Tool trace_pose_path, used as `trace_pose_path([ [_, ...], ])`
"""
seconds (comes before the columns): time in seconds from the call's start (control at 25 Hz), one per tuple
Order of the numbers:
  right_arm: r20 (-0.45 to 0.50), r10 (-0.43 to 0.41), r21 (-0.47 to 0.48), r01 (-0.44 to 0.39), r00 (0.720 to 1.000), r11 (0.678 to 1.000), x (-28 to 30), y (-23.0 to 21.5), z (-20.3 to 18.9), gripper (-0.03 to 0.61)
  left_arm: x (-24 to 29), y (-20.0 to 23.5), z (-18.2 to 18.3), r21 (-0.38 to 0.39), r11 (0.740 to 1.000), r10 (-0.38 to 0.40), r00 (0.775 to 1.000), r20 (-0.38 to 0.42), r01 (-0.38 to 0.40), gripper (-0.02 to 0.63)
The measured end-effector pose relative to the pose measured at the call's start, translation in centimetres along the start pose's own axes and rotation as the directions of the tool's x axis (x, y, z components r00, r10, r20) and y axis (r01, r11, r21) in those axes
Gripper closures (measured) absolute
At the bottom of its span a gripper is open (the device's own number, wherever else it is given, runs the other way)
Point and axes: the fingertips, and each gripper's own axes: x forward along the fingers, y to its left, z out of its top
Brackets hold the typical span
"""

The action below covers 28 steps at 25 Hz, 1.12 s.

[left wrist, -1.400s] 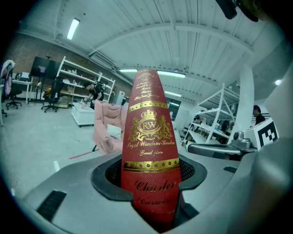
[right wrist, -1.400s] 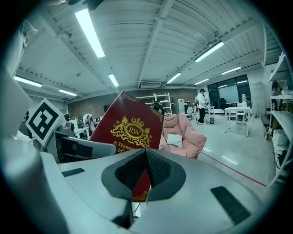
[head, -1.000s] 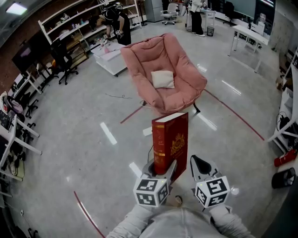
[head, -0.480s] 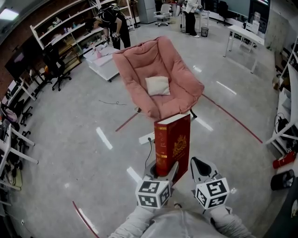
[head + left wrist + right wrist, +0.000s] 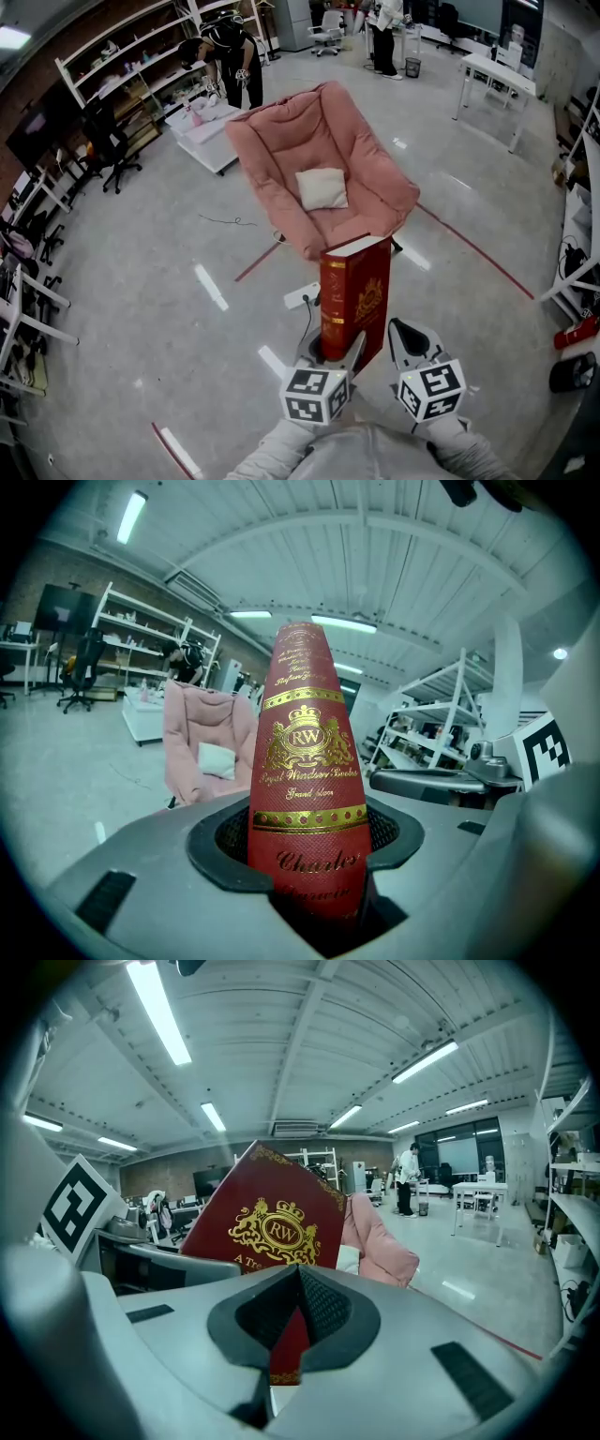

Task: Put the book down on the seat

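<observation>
A thick red book (image 5: 356, 291) with gold print stands upright in my left gripper (image 5: 333, 352), whose jaws are shut on its lower spine end. In the left gripper view the book (image 5: 305, 761) rises from between the pads of that gripper (image 5: 305, 855). The pink padded chair (image 5: 319, 159) with a small white cushion (image 5: 322, 187) on its seat stands on the floor just beyond the book. My right gripper (image 5: 405, 330) hangs beside the book on the right, shut and empty. In the right gripper view the pads of this gripper (image 5: 298, 1274) meet in front of the book (image 5: 272, 1222).
A white power strip (image 5: 302, 296) and cable lie on the floor before the chair. Red tape lines (image 5: 469, 248) cross the grey floor. A low white table (image 5: 211, 127) and a person (image 5: 225, 47) bending over it are behind the chair; shelves line the left wall.
The chair has drawn a little closer in the head view. The book and both grippers have shifted slightly right and lower in the picture. The grip is unchanged.
</observation>
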Motion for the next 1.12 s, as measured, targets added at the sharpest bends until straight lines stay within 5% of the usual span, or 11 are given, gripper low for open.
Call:
trace_pose_path([
  [1.12, 0.009, -0.083, 0.003, 0.083, 0.997, 0.997, 17.9, -4.1, 6.2, 0.574, 12.6, 12.5, 8.7, 0.027, 0.994, -0.101, 0.993, -0.054, 0.102, 0.370],
])
